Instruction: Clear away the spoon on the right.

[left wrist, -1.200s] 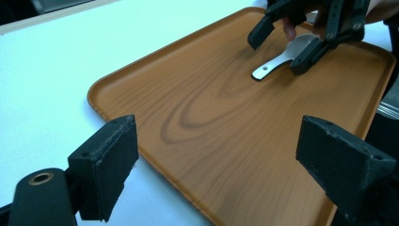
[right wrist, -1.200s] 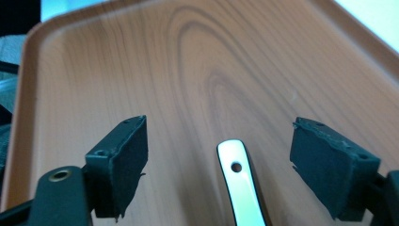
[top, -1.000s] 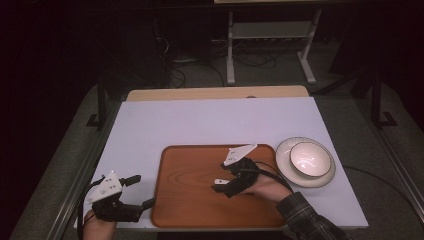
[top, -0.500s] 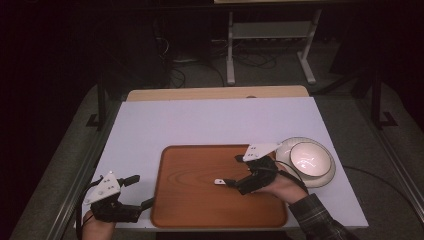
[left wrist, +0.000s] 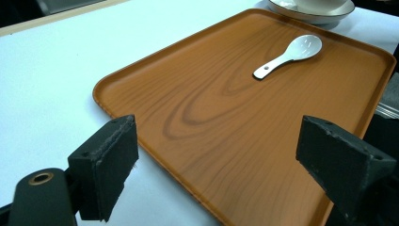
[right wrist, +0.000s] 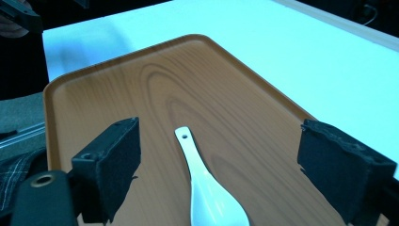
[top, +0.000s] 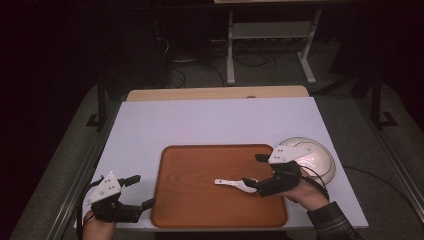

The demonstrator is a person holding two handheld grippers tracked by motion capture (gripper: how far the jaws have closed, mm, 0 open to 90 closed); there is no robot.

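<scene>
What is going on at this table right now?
A person holds a gripper in each hand at a white table. A white spoon lies flat on a wooden tray. The right gripper is open with its jaws on either side of the spoon, not gripping it. The left gripper is open too, at the tray's near left corner, holding nothing. A bowl on a plate sits right of the tray.
</scene>
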